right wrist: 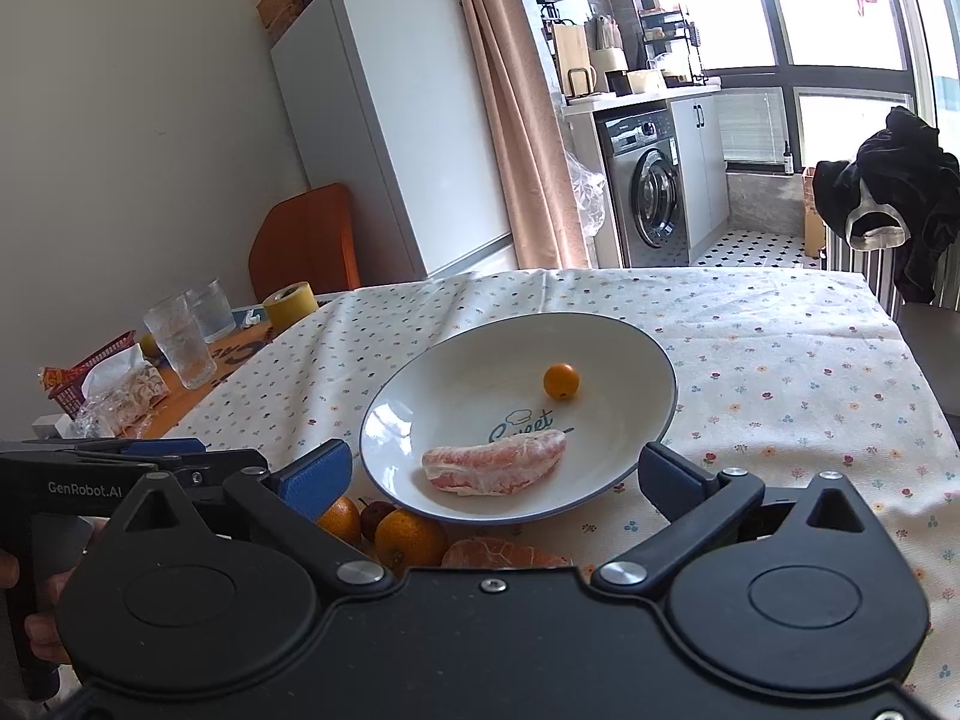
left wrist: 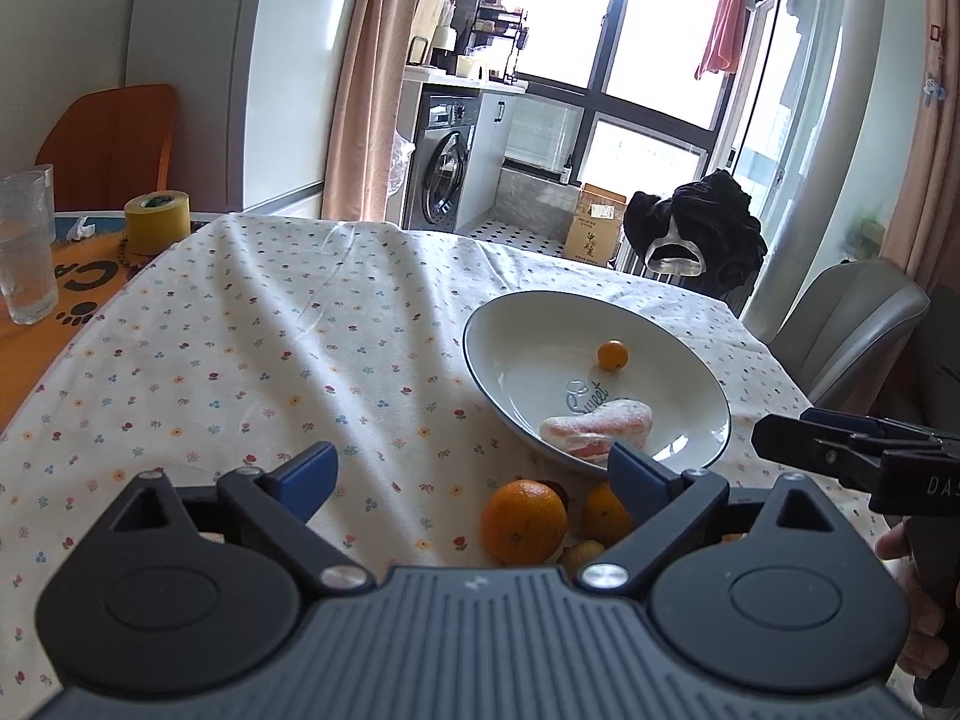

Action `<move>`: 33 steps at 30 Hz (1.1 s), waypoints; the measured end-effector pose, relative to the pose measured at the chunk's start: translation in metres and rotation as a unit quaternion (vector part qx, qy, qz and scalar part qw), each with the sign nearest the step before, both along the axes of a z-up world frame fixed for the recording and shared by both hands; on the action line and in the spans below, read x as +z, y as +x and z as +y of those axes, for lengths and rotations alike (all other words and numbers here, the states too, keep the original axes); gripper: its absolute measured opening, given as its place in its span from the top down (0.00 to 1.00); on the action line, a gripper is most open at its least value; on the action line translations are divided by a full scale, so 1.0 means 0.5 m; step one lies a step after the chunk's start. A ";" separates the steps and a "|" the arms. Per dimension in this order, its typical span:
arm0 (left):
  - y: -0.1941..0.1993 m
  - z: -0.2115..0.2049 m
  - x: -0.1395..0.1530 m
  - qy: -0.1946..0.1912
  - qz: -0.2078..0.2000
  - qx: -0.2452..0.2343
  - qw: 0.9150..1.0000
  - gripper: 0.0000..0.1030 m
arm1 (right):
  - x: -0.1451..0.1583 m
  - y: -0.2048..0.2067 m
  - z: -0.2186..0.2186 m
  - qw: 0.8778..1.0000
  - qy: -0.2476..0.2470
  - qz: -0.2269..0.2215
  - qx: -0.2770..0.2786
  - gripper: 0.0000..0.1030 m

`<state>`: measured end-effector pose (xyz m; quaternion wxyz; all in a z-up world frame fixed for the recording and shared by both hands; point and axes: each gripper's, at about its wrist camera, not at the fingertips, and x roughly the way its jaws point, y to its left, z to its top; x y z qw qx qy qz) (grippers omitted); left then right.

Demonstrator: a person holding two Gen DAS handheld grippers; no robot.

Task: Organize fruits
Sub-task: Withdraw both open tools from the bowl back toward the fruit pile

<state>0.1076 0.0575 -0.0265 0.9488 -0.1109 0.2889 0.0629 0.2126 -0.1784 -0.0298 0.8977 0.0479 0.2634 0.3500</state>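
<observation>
From my left wrist view, the left gripper (left wrist: pixel 474 474) has its fingers spread wide with nothing between them, hovering over the floral-clothed counter (left wrist: pixel 240 330). Low in the frame, right of centre, sit the loose fruits: a big orange (left wrist: pixel 523 521), a second orange (left wrist: pixel 603 513) half hidden behind the right finger, and a small yellow fruit (left wrist: pixel 581 555) just beside them. Further right is the plate (left wrist: pixel 522 324), already holding a kumquat (left wrist: pixel 612 354) and a peeled citrus segment (left wrist: pixel 594 429).

In the right wrist view, the right gripper (right wrist: pixel 495 471) also stands wide apart and empty, straddling the plate's near rim.

My worry: the oranges touch each other, so closing on one may nudge its neighbour rolling (the cloth is wrinkled, which may help or hurt). The plate's raised rim stands between pile and target; a low carry could clip it. Both grippers are close together, so they might collide. The water glass (left wrist: pixel 24 246) and tape roll (left wrist: pixel 157 221) at far left are well apart.
</observation>
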 end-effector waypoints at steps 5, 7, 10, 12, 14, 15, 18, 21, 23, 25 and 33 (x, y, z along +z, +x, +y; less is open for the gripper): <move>-0.024 0.007 0.005 -0.003 -0.004 -0.003 1.000 0.07 | 0.004 -0.018 -0.009 1.000 0.003 0.004 -0.005 0.00; -0.034 0.010 0.006 -0.008 -0.005 -0.009 1.000 0.07 | 0.004 -0.025 -0.017 1.000 0.005 0.005 -0.008 0.00; -0.047 0.013 0.003 -0.015 -0.004 -0.017 1.000 0.07 | 0.006 -0.034 -0.024 1.000 0.006 0.010 -0.011 0.00; -0.053 0.014 0.001 -0.019 -0.004 -0.022 1.000 0.07 | 0.006 -0.042 -0.026 1.000 0.005 0.009 -0.010 0.00; -0.059 0.013 0.000 -0.020 -0.004 -0.026 0.999 0.07 | 0.005 -0.052 -0.028 1.000 0.001 0.006 -0.008 0.00; -0.063 0.012 -0.001 -0.018 -0.005 -0.027 0.999 0.07 | 0.005 -0.055 -0.029 1.000 0.000 0.005 -0.006 0.00; -0.069 0.008 -0.003 -0.019 -0.005 -0.030 0.999 0.07 | 0.001 -0.067 -0.030 1.000 -0.001 0.005 0.000 0.00; -0.075 0.003 -0.005 -0.021 -0.009 -0.030 0.999 0.08 | -0.005 -0.076 -0.032 1.000 -0.005 0.002 0.005 0.01; -0.077 -0.001 -0.009 -0.025 -0.011 -0.032 0.999 0.09 | -0.010 -0.080 -0.036 1.000 -0.006 0.001 0.008 0.01; -0.078 -0.004 -0.014 -0.029 -0.012 -0.030 0.999 0.11 | -0.015 -0.083 -0.040 1.000 -0.004 0.005 0.013 0.06; -0.064 -0.025 -0.032 -0.032 0.002 -0.047 0.998 0.36 | -0.038 -0.094 -0.033 0.999 -0.007 0.022 0.046 0.32</move>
